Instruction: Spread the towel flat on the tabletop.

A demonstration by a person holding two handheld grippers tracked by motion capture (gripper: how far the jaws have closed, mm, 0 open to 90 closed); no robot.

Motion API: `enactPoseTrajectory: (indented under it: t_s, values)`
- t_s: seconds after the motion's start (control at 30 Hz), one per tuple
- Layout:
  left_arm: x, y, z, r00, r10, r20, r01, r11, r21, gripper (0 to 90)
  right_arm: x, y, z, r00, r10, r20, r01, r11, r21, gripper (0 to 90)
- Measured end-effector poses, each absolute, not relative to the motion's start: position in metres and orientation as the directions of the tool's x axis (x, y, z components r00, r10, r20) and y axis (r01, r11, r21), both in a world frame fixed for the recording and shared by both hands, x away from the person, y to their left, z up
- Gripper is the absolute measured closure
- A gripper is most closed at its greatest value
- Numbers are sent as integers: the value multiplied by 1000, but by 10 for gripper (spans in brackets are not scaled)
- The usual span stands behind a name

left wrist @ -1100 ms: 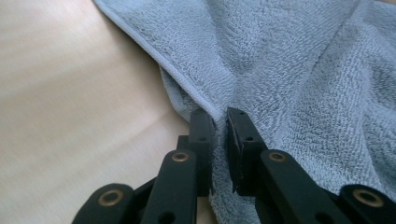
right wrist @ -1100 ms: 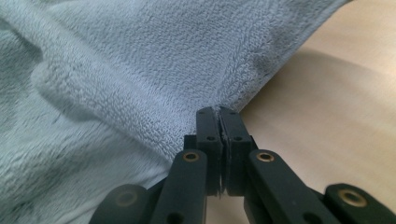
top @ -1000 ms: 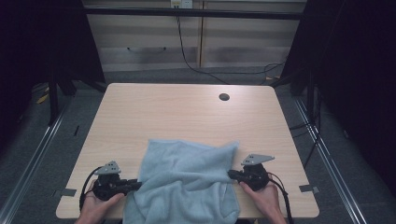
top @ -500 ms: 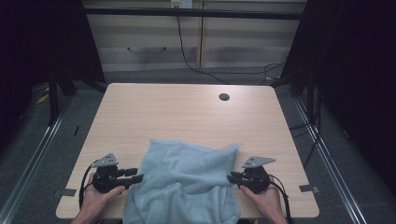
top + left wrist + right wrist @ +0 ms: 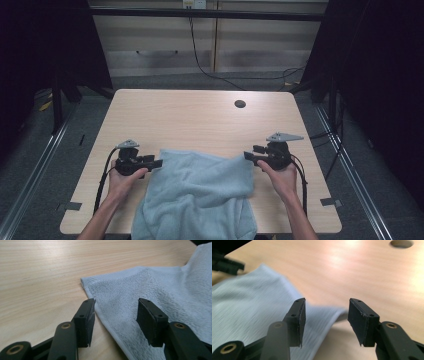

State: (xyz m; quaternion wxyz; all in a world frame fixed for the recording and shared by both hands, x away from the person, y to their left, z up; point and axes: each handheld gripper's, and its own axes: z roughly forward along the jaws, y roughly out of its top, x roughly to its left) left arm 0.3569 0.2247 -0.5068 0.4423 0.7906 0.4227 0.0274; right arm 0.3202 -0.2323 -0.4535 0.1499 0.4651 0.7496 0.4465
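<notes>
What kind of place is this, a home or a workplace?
Probably a lab or recording workspace, not a home: a bare wooden table with a cable hole, dark curtains at both sides, and loose cables on the grey floor behind.

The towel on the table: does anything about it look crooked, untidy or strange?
Yes. The light blue towel lies rumpled, not flat, and its near part hangs over the front edge of the table. The left gripper and right gripper stand open beside its far corners, holding nothing.

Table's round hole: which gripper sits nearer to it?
Right. The right gripper sits just below the hole, slightly to its right; the left gripper is far across the towel.
</notes>
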Motion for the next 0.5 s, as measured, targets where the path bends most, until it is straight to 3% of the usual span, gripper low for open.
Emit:
enactPoseTrajectory:
  t_s: [0.13,0.27,0.37,0.4,0.43,0.5]
  values:
    - [356,218,-510,651,696,-305,626,-263,734,479,342,-230,-467,-477,858,191,619,174,766,499]
    - [354,218,-508,661,703,-263,608,-296,736,524,333,-229,-485,-474,864,171,666,225,711,506]
    - [353,218,-508,664,710,-234,594,-312,741,632,321,-232,-495,-484,864,139,672,266,691,505]
    - [353,218,-508,669,705,-237,596,-316,738,632,321,-232,-495,-484,864,139,672,266,691,505]
    - [352,217,-508,671,707,-224,589,-325,740,732,316,-233,-500,-495,860,125,671,286,684,506]
    - [351,217,-508,685,699,-207,579,-349,737,817,312,-231,-502,-495,862,106,660,294,691,532]
